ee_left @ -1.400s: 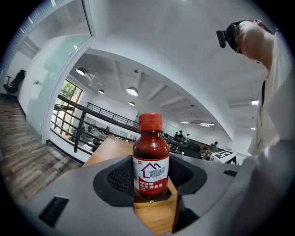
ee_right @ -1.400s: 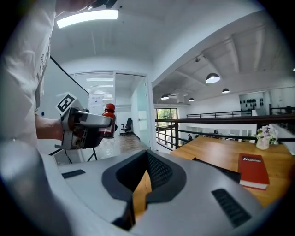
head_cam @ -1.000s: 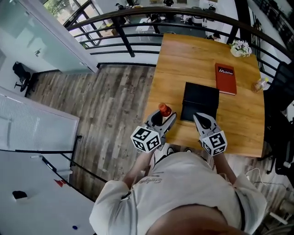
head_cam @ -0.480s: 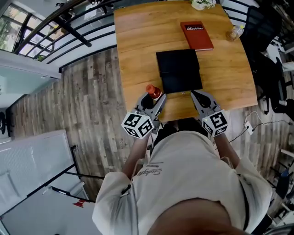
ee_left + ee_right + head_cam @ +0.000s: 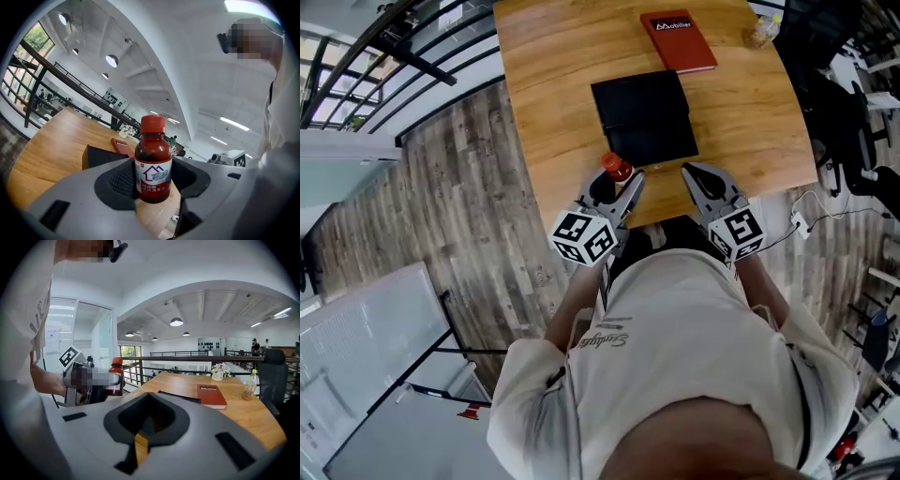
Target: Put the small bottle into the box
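The small bottle (image 5: 153,161) is pinched upright by the left gripper (image 5: 152,183), the box (image 5: 643,119) just ahead, seemingly lidded; the right gripper (image 5: 144,426) is pressed together

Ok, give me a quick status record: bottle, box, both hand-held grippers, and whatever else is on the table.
small bottle: brown, red cap, upright, held over the table, short of the box
left hand-held gripper: shut on the small bottle
right hand-held gripper: jaws together, nothing between them
box: black, flat on the table just beyond both grippers; looks closed
other items: red book beyond the box; clear bottle at the far right corner
task status: small bottle not yet in the box
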